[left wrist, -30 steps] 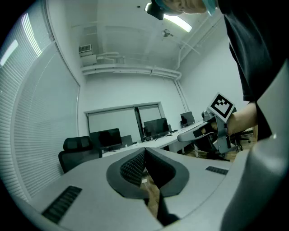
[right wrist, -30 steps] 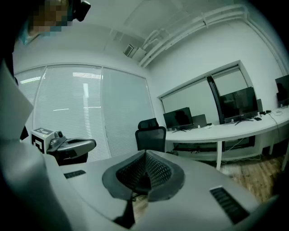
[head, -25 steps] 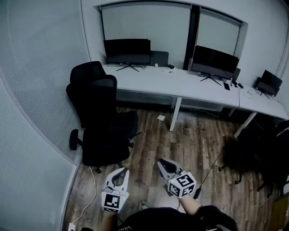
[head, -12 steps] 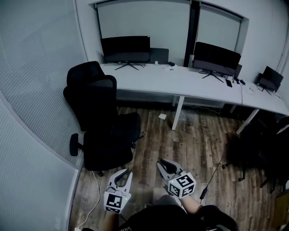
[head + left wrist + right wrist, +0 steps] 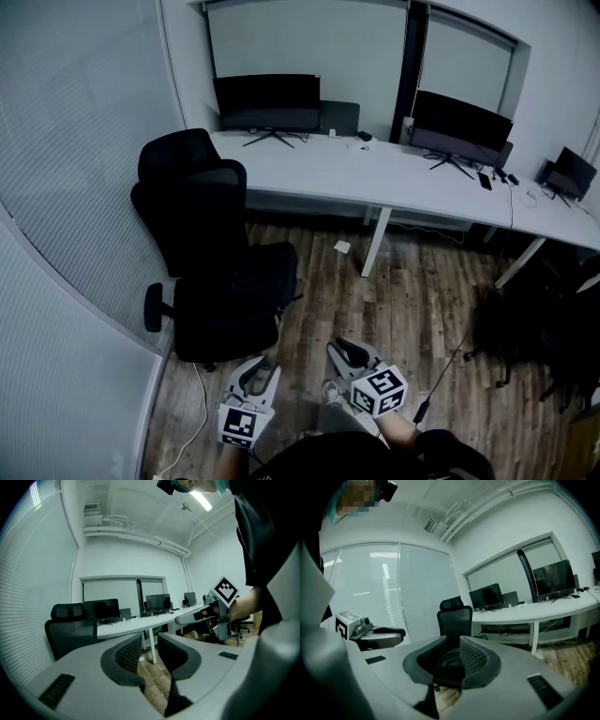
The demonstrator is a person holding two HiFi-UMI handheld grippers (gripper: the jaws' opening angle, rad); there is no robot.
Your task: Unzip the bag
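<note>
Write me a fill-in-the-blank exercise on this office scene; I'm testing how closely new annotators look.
1. The chair is coloured ___.
2. The floor is laid with ___ planks.
3. The monitors stand on a ___ desk.
4. In the head view, the dark bag lies at the picture's ___ side.
Missing words: black; wooden; white; right.
</note>
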